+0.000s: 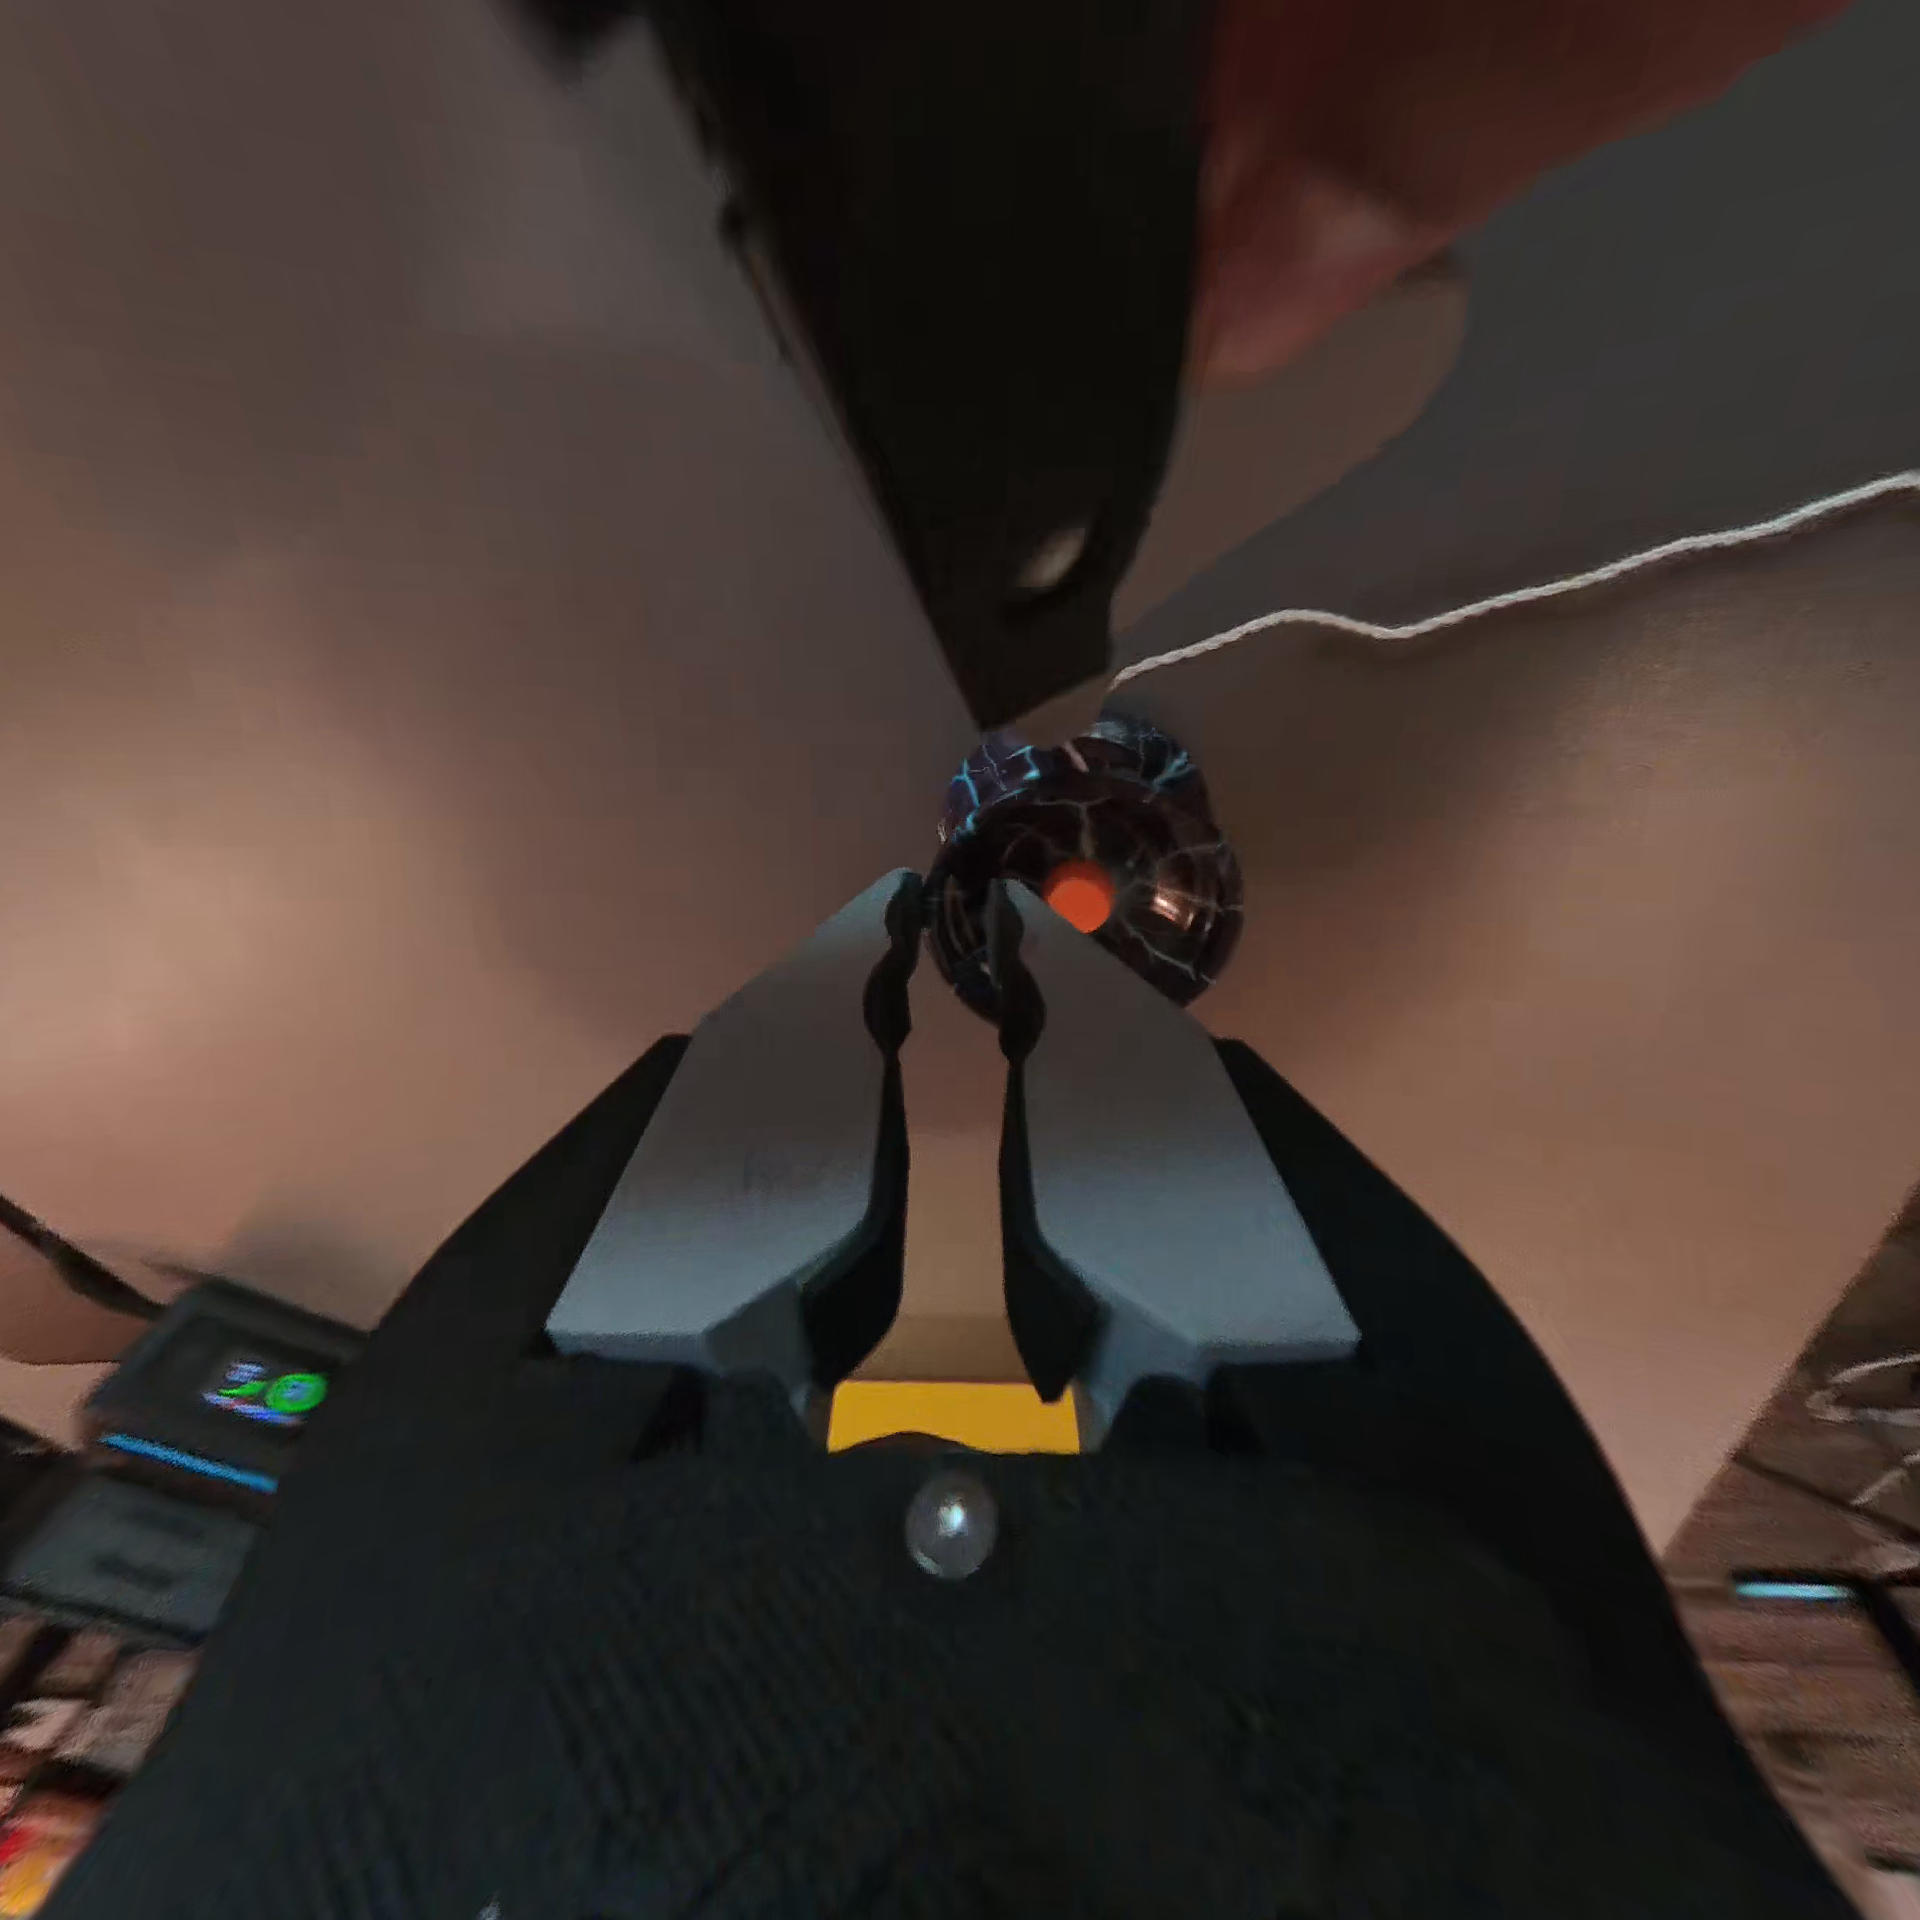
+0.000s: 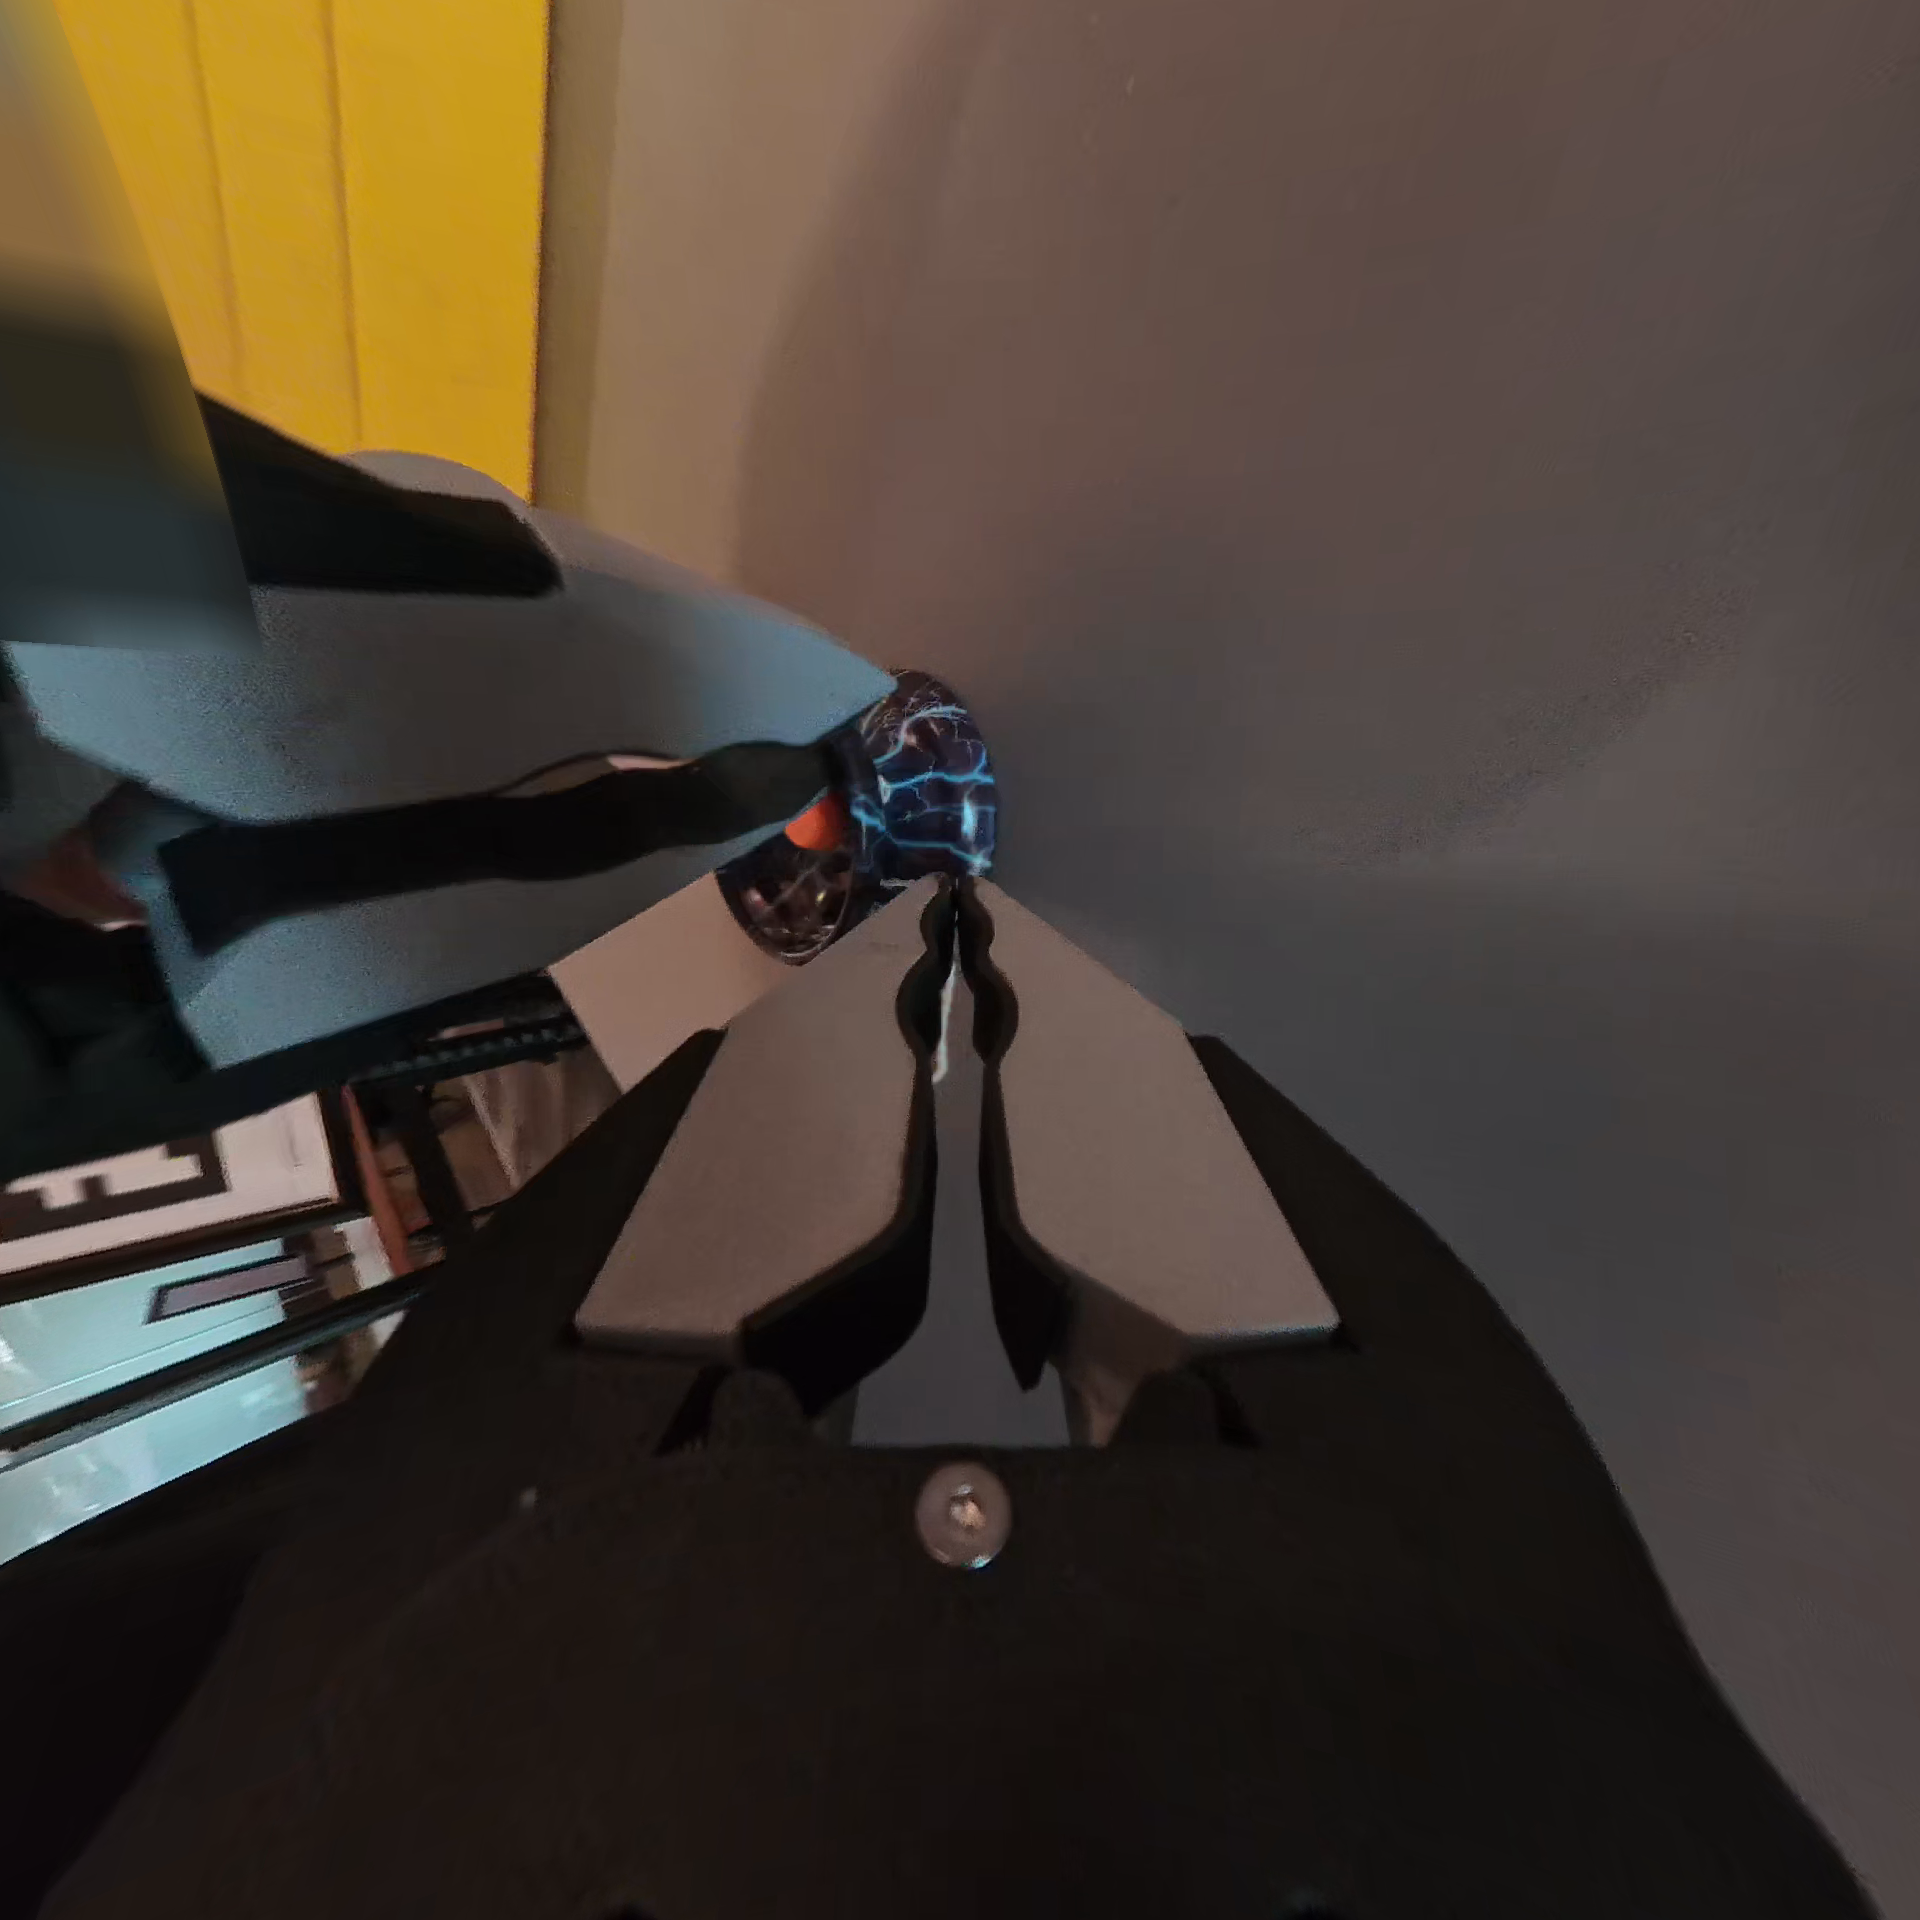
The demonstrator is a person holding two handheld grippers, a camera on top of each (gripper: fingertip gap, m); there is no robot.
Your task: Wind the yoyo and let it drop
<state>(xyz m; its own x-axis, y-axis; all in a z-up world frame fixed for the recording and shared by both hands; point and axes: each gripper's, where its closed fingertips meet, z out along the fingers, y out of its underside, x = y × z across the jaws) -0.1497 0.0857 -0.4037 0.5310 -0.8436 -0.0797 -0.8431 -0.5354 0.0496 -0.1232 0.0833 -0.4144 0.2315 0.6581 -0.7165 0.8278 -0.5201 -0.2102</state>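
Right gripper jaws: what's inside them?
The right gripper pinches the white string, which shows between its pads just below the yoyo. Where the string meets the yoyo is hidden by the fingertips.

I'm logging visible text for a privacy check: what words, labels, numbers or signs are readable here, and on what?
Small black device screen: coloured marks, too blurred to read.
Black-and-white patterned board: bold shapes, nothing readable.
Dark blue lightning-patterned yoyo: no writing visible.

The yoyo (image 1: 1091, 862) sits clamped at the left gripper's (image 1: 951, 899) tips. The right gripper (image 2: 954, 894) meets it from beside, pinching the string (image 2: 943, 1023) between its fingers.
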